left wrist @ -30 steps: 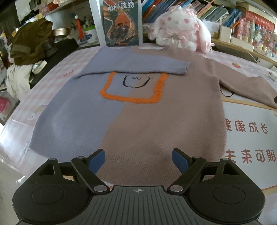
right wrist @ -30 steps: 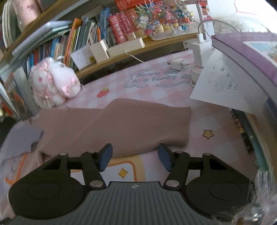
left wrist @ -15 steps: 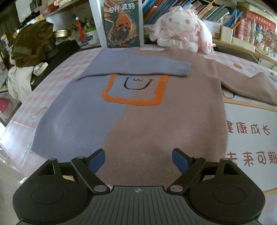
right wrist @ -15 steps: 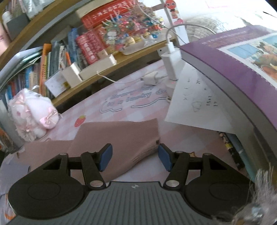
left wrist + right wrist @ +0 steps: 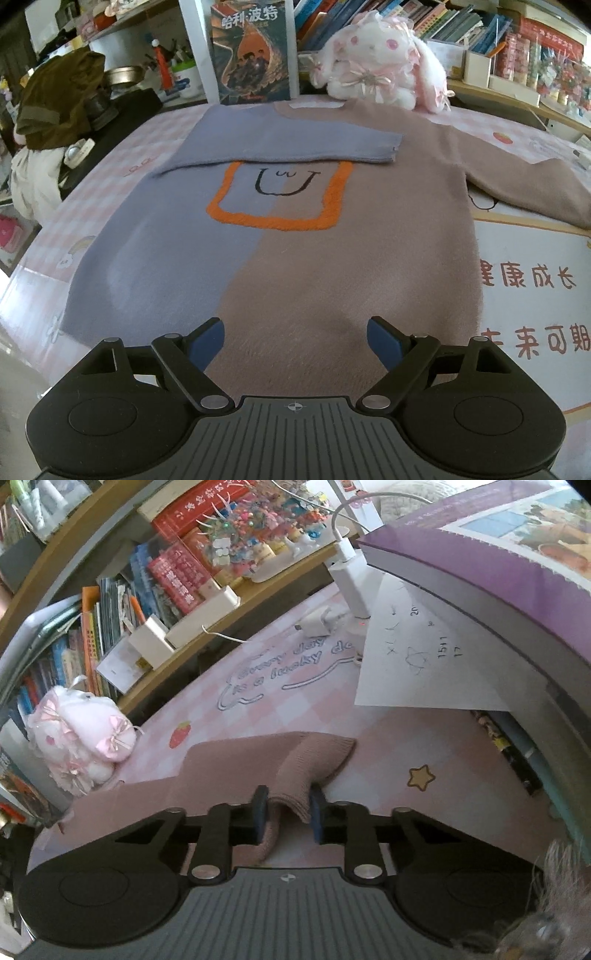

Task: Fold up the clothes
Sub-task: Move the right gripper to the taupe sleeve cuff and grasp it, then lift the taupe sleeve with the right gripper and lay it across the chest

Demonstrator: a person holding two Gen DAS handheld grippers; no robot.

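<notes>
A sweater [image 5: 280, 258], half lavender and half dusty pink with an orange square and a drawn face, lies flat on the pink checked table [image 5: 517, 147]. Its lavender sleeve [image 5: 295, 144] is folded across the chest. The pink sleeve [image 5: 524, 184] stretches out to the right. My left gripper [image 5: 295, 341] hovers open over the sweater's hem, holding nothing. In the right wrist view my right gripper [image 5: 286, 814] is shut on the ribbed cuff [image 5: 310, 768] of the pink sleeve, which bunches up between the pads.
A plush rabbit [image 5: 380, 55] and an upright book [image 5: 253, 51] stand behind the collar. A thick purple book [image 5: 498, 572] over a paper sheet [image 5: 417, 657] lies right of the cuff, with chargers [image 5: 351, 576] and bookshelves behind. Dark clothes [image 5: 55, 99] pile up at left.
My right gripper moved onto the pink sleeve's cuff and shut on it, lifting it off the table. The left gripper drifted slightly forward over the hem and stayed open.
</notes>
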